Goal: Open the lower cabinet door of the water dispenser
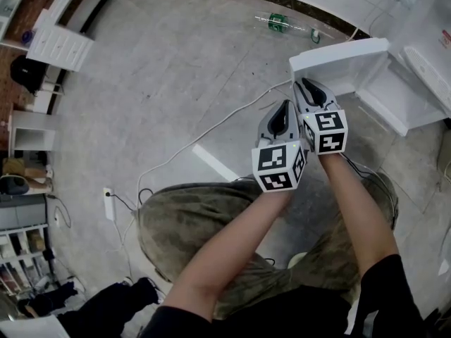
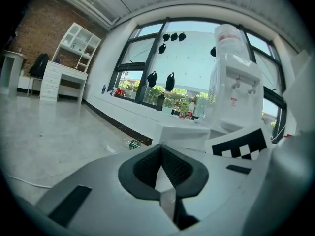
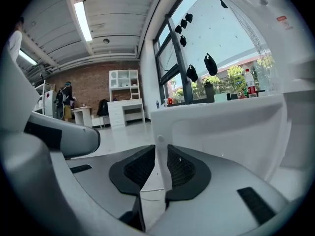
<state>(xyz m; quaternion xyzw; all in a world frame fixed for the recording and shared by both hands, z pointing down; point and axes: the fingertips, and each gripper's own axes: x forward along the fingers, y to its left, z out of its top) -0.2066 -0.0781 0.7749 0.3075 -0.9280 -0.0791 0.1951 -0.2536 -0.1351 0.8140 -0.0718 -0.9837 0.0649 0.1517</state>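
**Right gripper clamped on the open door, left gripper clenched on nothing**

Two grippers work side by side, each a smooth grey moulded shell carrying one cube of black-and-white square markers. The right gripper (image 3: 161, 149) has its two black, cross-hatched pads (image 3: 183, 168) pressed onto the thin outer edge of the single cabinet door (image 1: 338, 58). The door is a flat, glossy white panel with a shallow moulded recess, standing swung out from the foot of the one water dispenser (image 1: 426, 65). The left gripper (image 2: 161, 149) sits just beside the right one, short of the door. Its jaws are squeezed fully together and hold nothing.

In the left gripper view the dispenser shows as a white boxy body with two taps (image 2: 237, 82) and one clear bottle on top. On the pale, polished grey floor (image 1: 155, 83) lie one clear plastic bottle (image 1: 282, 23), one thin white cable (image 1: 211, 132) and one white power strip (image 1: 108, 204).
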